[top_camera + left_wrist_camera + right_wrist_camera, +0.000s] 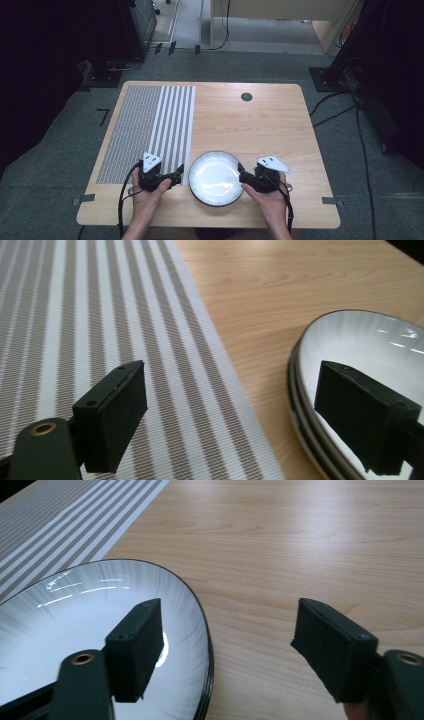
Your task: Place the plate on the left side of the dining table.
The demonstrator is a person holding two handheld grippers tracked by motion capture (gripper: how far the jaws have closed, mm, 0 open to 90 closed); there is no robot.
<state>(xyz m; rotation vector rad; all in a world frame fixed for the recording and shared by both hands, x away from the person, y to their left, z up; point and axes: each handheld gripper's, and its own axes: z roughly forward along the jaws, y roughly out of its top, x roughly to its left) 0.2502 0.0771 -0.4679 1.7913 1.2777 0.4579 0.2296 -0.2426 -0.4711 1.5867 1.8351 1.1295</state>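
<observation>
Plate sits on the desk between both grippers, rim inside each one's parted jaws: left gripper straddles its left edge, right gripper its right, unclamped.

The plate I'm working on is round, white and glossy with a thin dark rim and faint radial streaks. It lies flat and empty at lower centre of the high view, just right of the striped mat.
</observation>
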